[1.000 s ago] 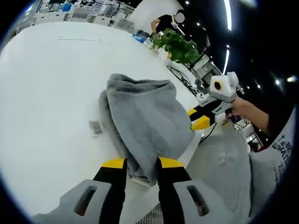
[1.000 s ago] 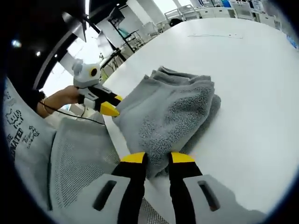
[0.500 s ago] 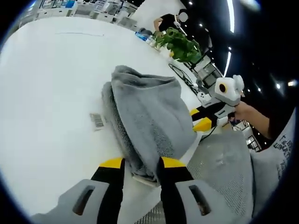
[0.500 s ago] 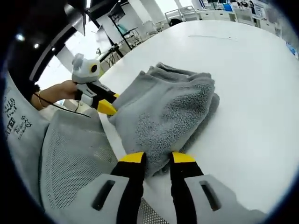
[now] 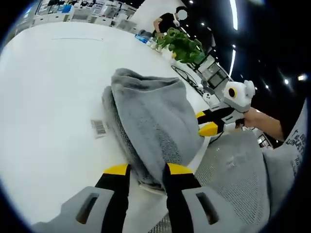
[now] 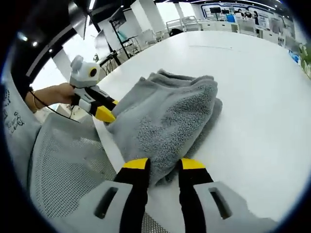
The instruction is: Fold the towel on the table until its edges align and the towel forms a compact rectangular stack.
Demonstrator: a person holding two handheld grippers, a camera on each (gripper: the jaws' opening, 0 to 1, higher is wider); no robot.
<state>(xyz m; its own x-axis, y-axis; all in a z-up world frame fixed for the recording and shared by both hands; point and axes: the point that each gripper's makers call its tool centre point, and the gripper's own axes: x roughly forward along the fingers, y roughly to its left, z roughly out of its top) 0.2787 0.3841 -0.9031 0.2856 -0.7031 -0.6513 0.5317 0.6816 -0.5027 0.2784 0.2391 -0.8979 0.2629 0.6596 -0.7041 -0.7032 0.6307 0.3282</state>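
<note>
In the left gripper view, the left gripper point(image 5: 142, 171) has its yellow-tipped jaws pinching the near edge of the grey towel point(image 5: 148, 124), with several folded layers of cloth caught between them. In the right gripper view, the right gripper point(image 6: 163, 166) does the same at the opposite near corner, its jaws pressed onto a thick fold of the towel point(image 6: 167, 121).

The towel lies bunched in a folded heap on the white worktop point(image 5: 48, 87), close to the worktop's near edge, its layers stacked loosely and not squared up. Its far end rests flat on the worktop point(image 6: 252, 97), while the near end is lifted slightly by the two grips.

In the left gripper view the right gripper point(image 5: 210, 127) comes in from the right, touching the towel's side, held by a hand point(image 5: 255, 118). In the right gripper view the left gripper point(image 6: 104, 113) comes in from the left against the towel, also held by a hand point(image 6: 53, 93).

A small barcode label point(image 5: 98, 127) lies on the worktop just beside the towel. Below the worktop edge sits a grey mesh chair back point(image 6: 68, 170). A green plant point(image 5: 182, 44) stands near the worktop's far side, with a person point(image 5: 167, 22) behind it.
</note>
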